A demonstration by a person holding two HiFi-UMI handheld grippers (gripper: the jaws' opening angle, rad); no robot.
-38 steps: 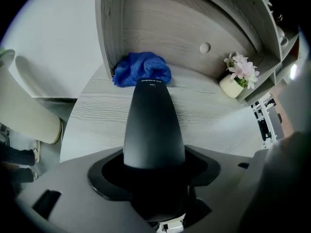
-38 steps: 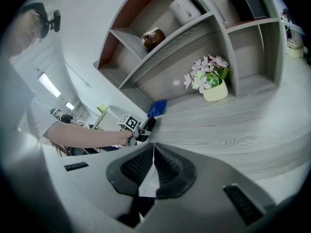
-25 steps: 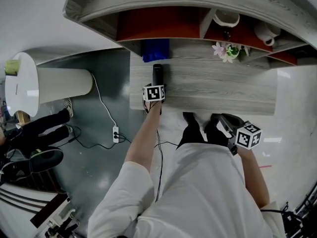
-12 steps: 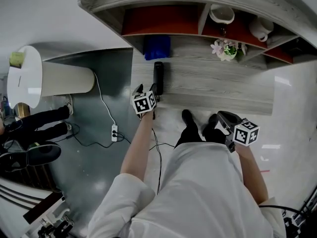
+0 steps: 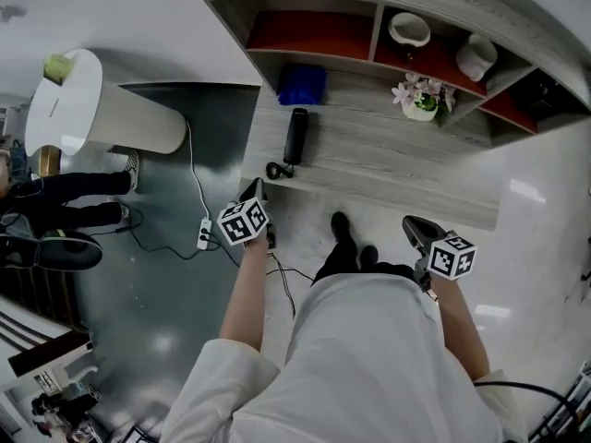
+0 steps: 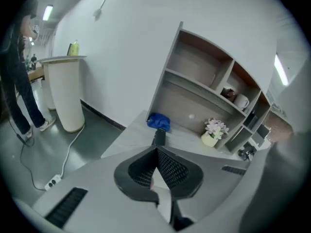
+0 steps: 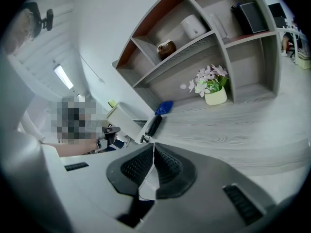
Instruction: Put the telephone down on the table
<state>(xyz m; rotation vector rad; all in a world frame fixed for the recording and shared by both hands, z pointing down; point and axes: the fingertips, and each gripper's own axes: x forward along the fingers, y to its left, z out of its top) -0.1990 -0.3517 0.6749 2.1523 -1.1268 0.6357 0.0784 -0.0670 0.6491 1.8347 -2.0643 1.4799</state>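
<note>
The black telephone handset (image 5: 295, 137) lies flat on the grey wooden table (image 5: 388, 169), its cord end (image 5: 274, 169) at the near edge. My left gripper (image 5: 256, 195) hangs off the table's front left corner, well short of the handset, jaws shut and empty. In the left gripper view the telephone (image 6: 159, 137) shows just past the closed left gripper (image 6: 156, 149). My right gripper (image 5: 416, 232) is held low near the person's right side, shut with nothing in it. From the right gripper view the handset (image 7: 153, 125) lies far ahead of the right gripper (image 7: 154, 145).
A blue bundle (image 5: 303, 83) sits behind the handset. A flower pot (image 5: 420, 100) stands at the back right, and cups (image 5: 409, 29) rest in the shelf cubbies. A white round stand (image 5: 102, 109), a floor power strip (image 5: 203, 233) and another person's legs (image 5: 65, 210) are at left.
My left gripper let go of the handset, drew back off the table toward the person and closed its jaws. The telephone stays on the table. The right gripper barely moved.
</note>
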